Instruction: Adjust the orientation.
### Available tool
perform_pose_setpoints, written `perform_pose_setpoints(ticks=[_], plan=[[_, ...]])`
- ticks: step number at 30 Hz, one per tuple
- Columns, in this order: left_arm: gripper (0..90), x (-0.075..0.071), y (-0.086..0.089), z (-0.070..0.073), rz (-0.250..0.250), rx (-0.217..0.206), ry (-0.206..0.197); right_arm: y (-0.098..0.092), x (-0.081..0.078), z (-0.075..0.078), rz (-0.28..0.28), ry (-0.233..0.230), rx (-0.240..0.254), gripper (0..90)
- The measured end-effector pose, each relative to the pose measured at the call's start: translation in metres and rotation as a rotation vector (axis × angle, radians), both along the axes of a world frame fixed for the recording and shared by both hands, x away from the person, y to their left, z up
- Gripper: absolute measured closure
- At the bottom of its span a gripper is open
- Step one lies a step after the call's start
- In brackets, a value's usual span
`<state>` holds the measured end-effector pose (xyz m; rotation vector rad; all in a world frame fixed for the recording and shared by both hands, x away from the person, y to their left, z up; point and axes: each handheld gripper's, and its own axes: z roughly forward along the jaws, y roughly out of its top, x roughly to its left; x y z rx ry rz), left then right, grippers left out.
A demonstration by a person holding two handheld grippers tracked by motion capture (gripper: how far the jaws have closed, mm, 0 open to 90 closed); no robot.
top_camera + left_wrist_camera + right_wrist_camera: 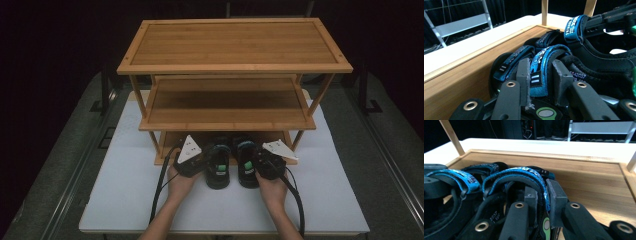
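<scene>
Two black sandals with blue straps lie side by side, toes on the bottom shelf [172,139] of a bamboo rack [235,45] and heels past its front edge. My left gripper [207,163] is shut on the left sandal [218,170]; in the left gripper view its pads [524,72] pinch the blue strap [541,60]. My right gripper [256,162] is shut on the right sandal [246,167]; in the right gripper view its pads [555,195] squeeze that sandal's blue strap [524,173]. The left sandal [456,180] lies at that view's left.
The rack stands on a white table top [125,195] and has two bare shelves above, the middle one [227,105] right over the sandals. Thin wooden posts [155,142] flank the bottom shelf. A raised lip [544,155] edges the shelf board.
</scene>
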<state>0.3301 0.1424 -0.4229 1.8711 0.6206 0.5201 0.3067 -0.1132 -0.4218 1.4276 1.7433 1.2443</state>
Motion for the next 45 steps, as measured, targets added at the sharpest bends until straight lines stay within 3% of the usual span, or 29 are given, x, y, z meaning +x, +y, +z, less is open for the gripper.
perform_pose_setpoints(ticks=[7,15,23,27,35,45], plan=[[66.8,-0.002,0.000,0.002,0.000,-0.002,0.005,-0.006,0.001,0.001,0.039,0.023,-0.065,62.9],[57.3,-0.005,0.002,0.004,-0.011,0.027,0.008,-0.009,-0.003,0.004,0.086,0.025,-0.122,53.9],[50.1,-0.012,0.004,0.013,-0.035,-0.014,-0.009,-0.015,-0.011,0.009,0.105,0.021,-0.112,48.9],[48.8,-0.020,0.005,0.017,-0.064,-0.009,-0.007,-0.018,-0.018,0.013,0.141,0.005,-0.081,46.9],[43.4,-0.039,0.008,0.028,-0.125,-0.017,-0.011,-0.030,-0.039,0.025,0.223,-0.037,-0.058,43.3],[38.5,-0.061,0.019,0.026,-0.122,0.001,0.002,-0.047,-0.072,0.022,0.287,-0.040,-0.058,37.6]])
